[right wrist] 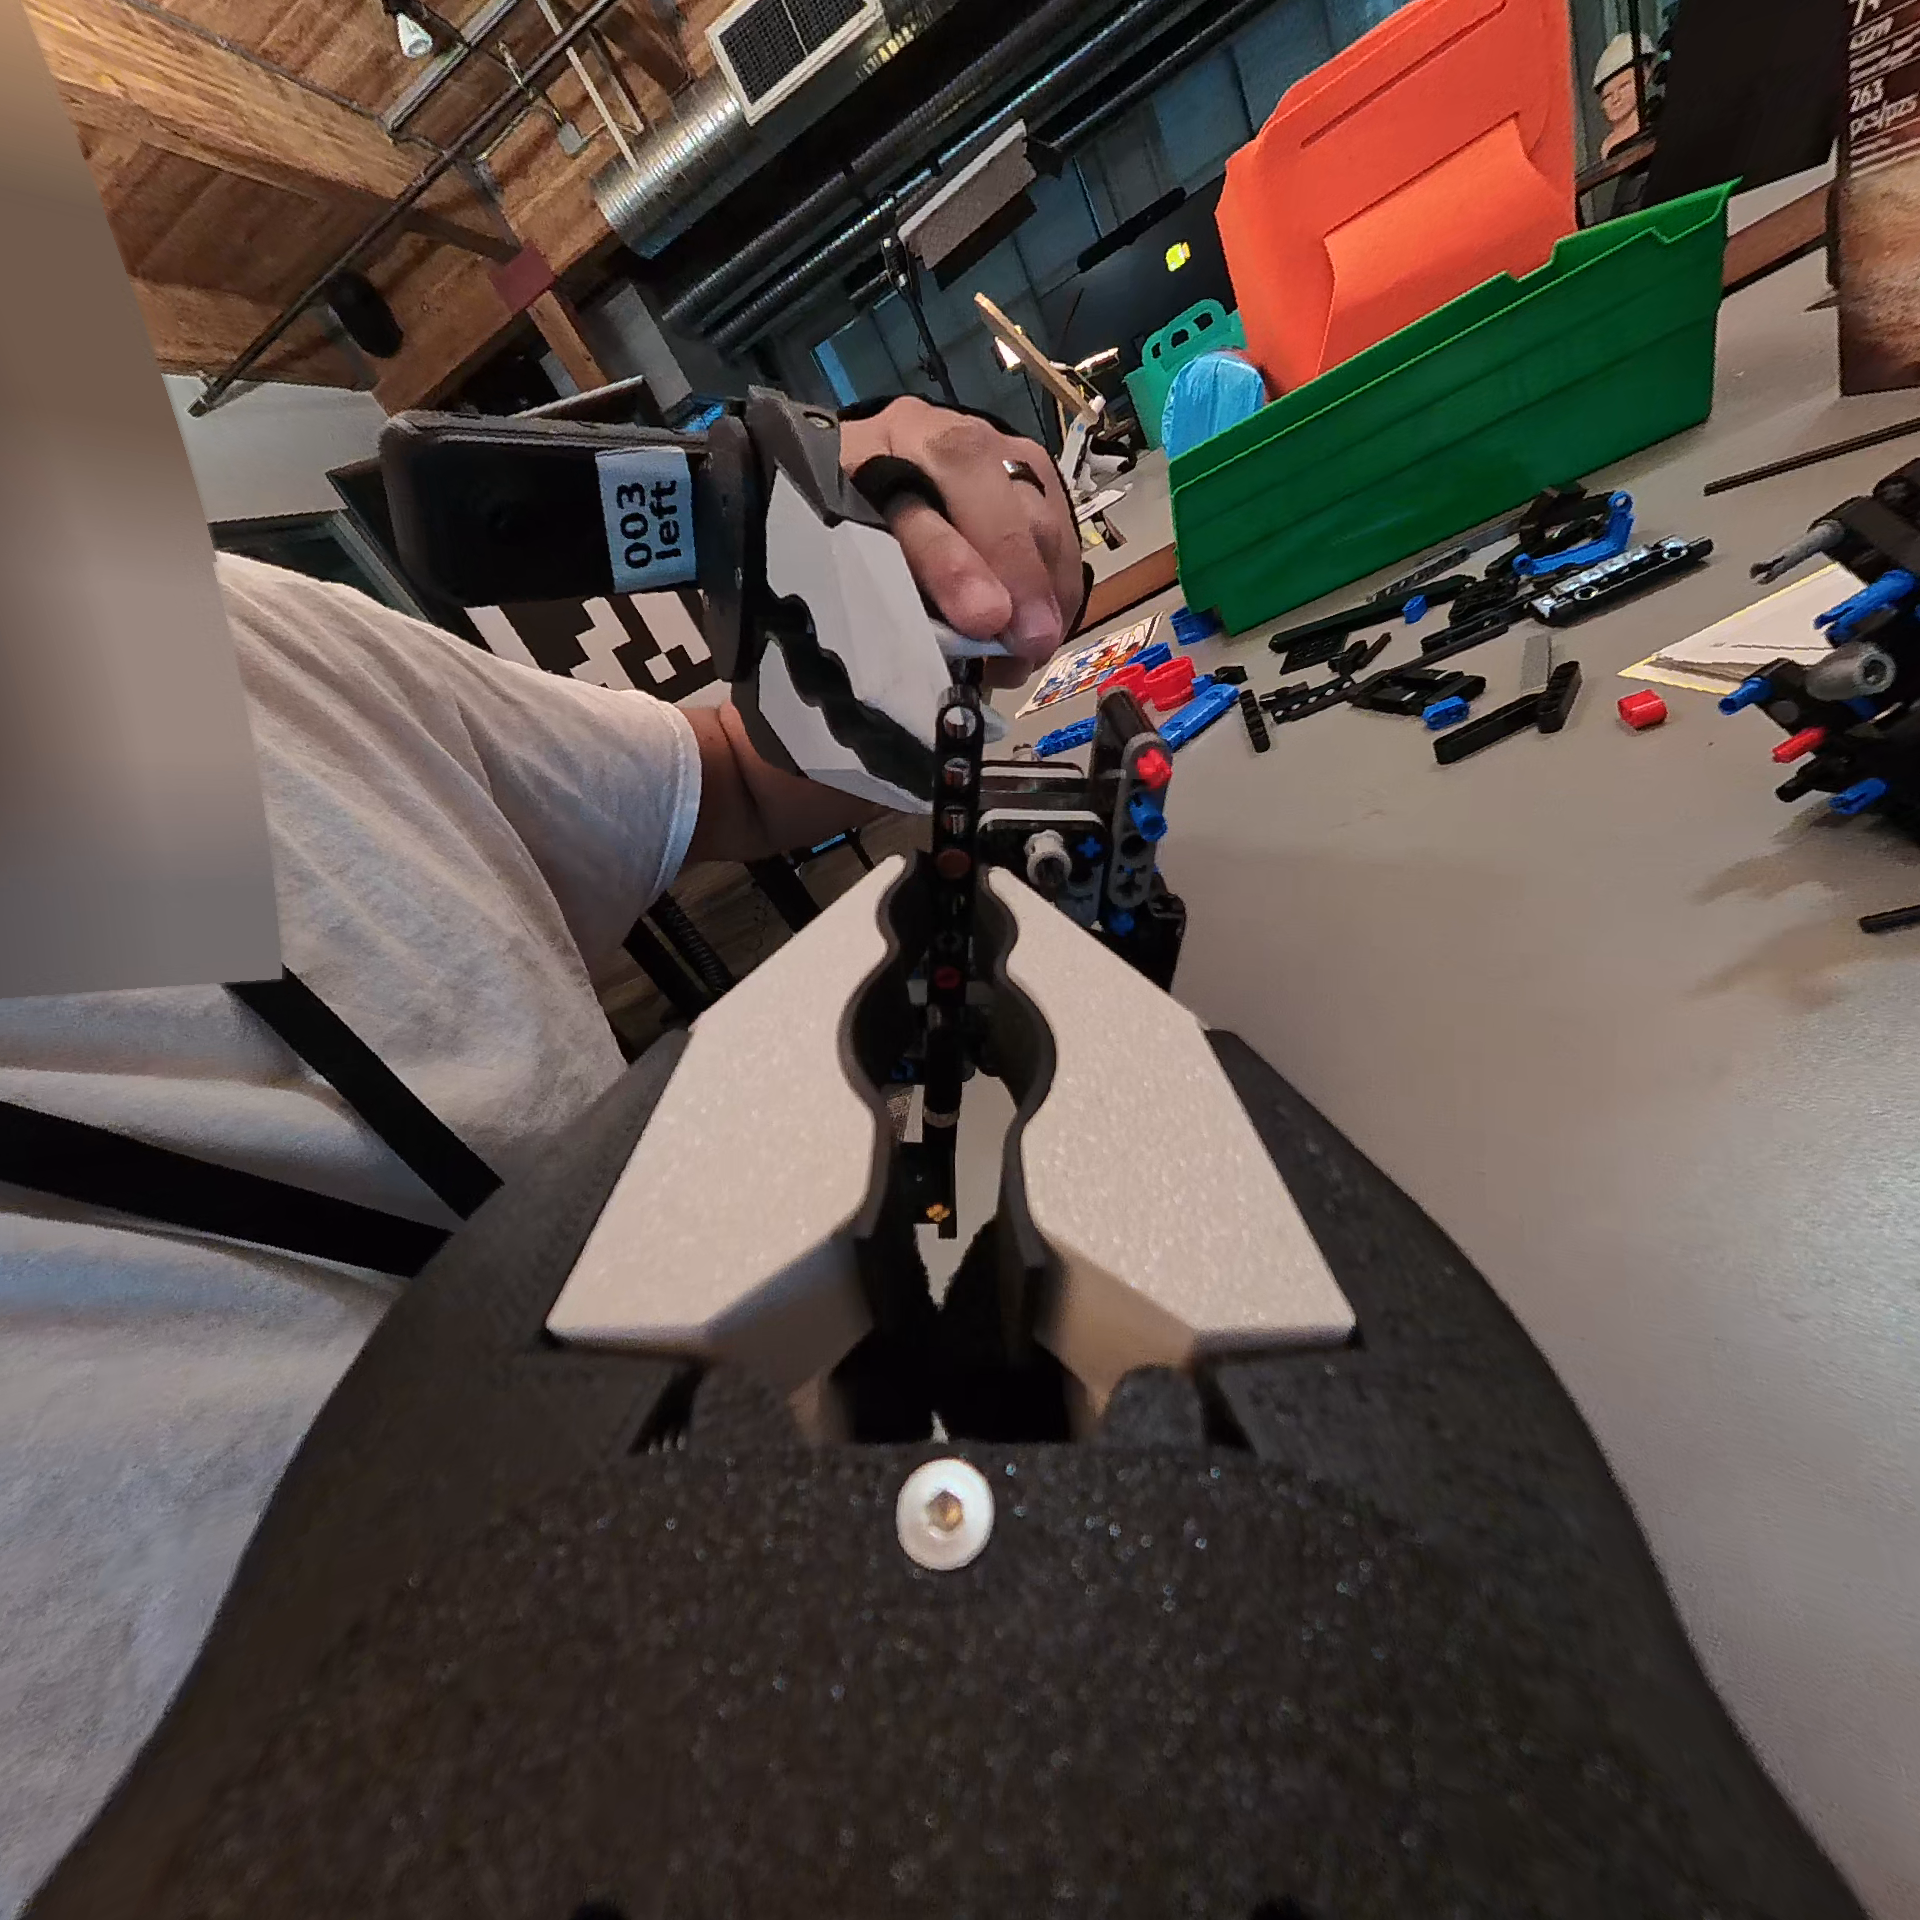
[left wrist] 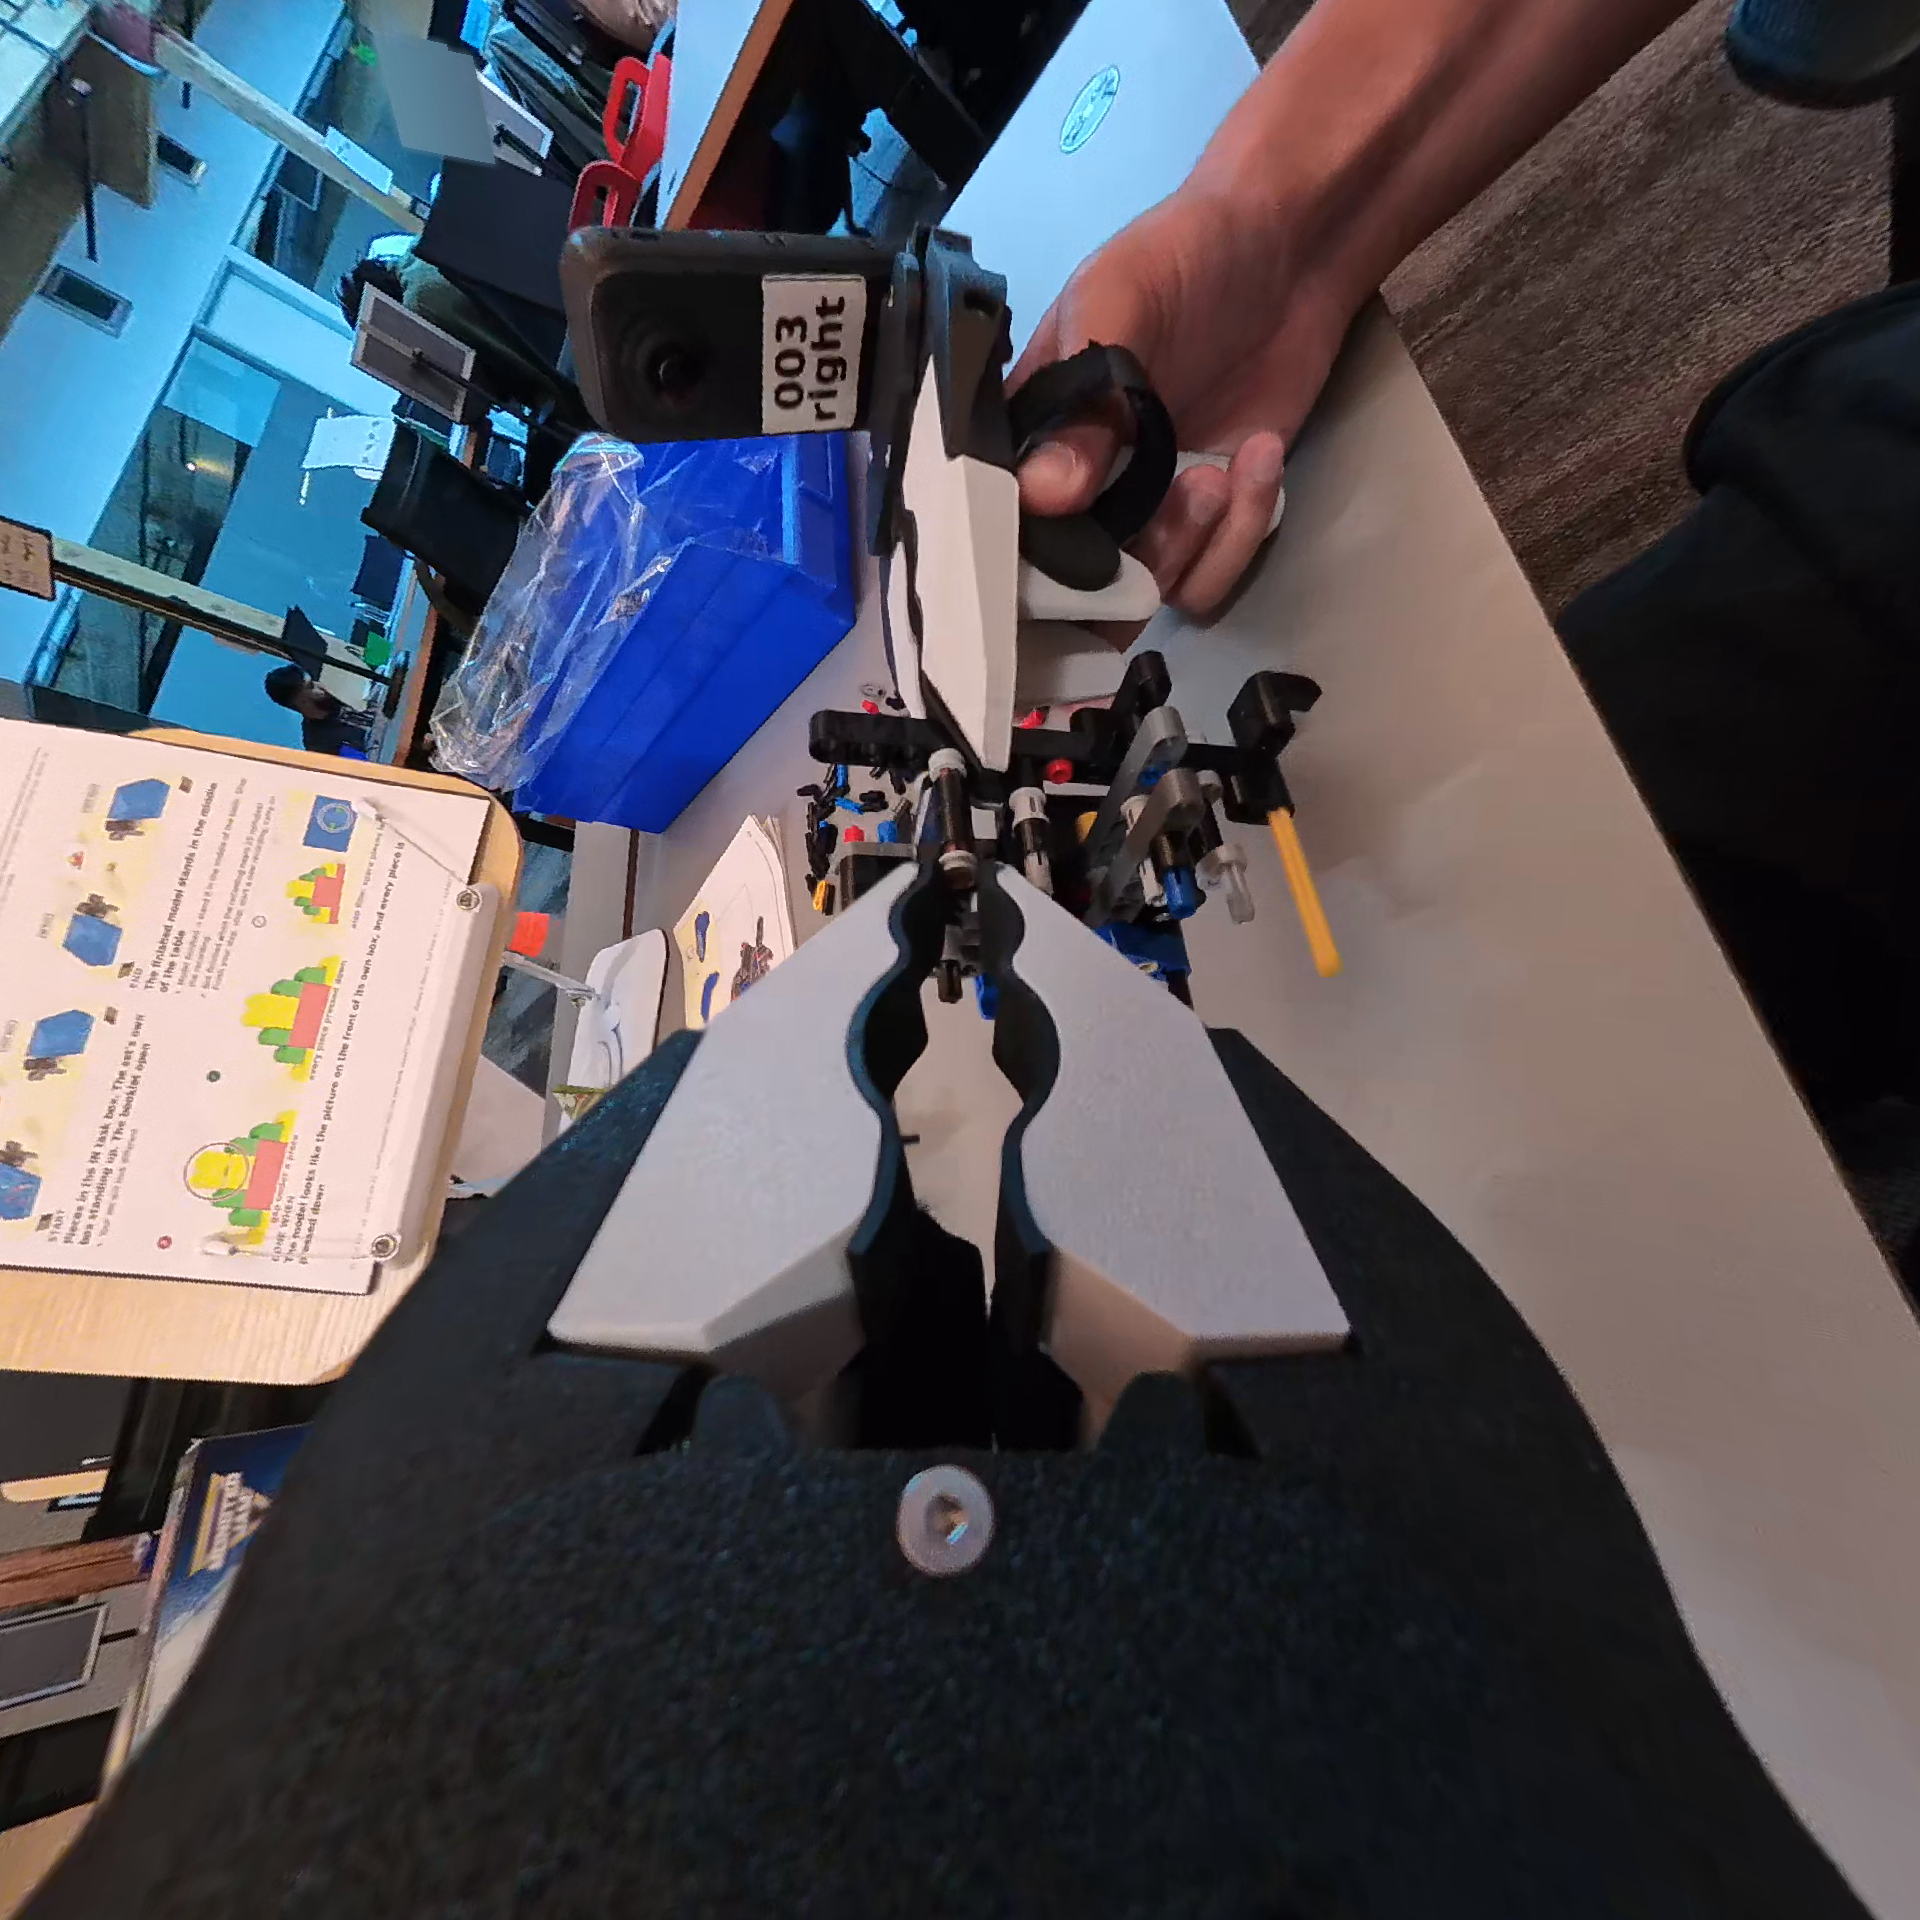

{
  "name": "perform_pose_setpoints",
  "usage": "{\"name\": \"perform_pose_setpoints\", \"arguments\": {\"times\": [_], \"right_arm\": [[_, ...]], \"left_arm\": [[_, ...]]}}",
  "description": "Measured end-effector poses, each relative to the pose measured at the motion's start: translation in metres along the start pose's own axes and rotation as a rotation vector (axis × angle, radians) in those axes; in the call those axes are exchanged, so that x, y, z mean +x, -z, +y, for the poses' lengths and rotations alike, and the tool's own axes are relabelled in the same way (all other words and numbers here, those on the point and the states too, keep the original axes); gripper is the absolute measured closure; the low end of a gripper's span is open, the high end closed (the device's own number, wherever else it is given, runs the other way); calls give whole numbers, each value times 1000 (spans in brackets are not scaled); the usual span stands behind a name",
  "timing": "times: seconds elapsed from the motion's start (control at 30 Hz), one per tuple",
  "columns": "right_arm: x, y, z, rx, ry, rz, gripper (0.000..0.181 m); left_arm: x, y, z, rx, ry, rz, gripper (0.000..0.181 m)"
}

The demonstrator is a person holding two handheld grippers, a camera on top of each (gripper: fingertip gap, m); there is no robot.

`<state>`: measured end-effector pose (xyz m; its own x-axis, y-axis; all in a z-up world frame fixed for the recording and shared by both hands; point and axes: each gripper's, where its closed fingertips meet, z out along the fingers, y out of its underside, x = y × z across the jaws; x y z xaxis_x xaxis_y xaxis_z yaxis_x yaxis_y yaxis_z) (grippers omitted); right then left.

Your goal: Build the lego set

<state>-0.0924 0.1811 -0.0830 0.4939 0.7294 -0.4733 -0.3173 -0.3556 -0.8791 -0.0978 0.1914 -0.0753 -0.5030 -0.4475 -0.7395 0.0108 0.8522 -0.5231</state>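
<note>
A small Technic lego model of black, grey and blue parts, with a yellow axle sticking out, sits at the table edge. My left gripper is shut on a black part at the model's near end. My right gripper comes from above and meets the model's black beam. In the right wrist view my right gripper is shut on that upright black holed beam, part of the model. The left gripper touches the beam's top end.
Loose black, blue and red pieces lie on the grey table. A second sub-assembly, a green bin and an orange bin stand behind. A blue bin, a plastic bag and an instruction sheet lie left. The tips of both grippers are at nearly the same place.
</note>
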Motion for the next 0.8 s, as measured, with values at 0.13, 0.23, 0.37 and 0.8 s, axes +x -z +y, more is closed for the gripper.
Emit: {"name": "perform_pose_setpoints", "arguments": {"times": [0.13,0.23,0.37,0.8], "right_arm": [[2,-1,2,-7,-10,8,175],[4,-1,3,-15,-5,21,175],[4,-1,5,-26,-7,25,175],[4,-2,5,-25,-15,26,176]], "left_arm": [[0,-1,2,-30,-46,-11,178],[1,-3,3,-62,-98,-28,178],[4,-5,4,-101,-157,-39,178],[4,-8,3,-116,-172,-50,178]]}}
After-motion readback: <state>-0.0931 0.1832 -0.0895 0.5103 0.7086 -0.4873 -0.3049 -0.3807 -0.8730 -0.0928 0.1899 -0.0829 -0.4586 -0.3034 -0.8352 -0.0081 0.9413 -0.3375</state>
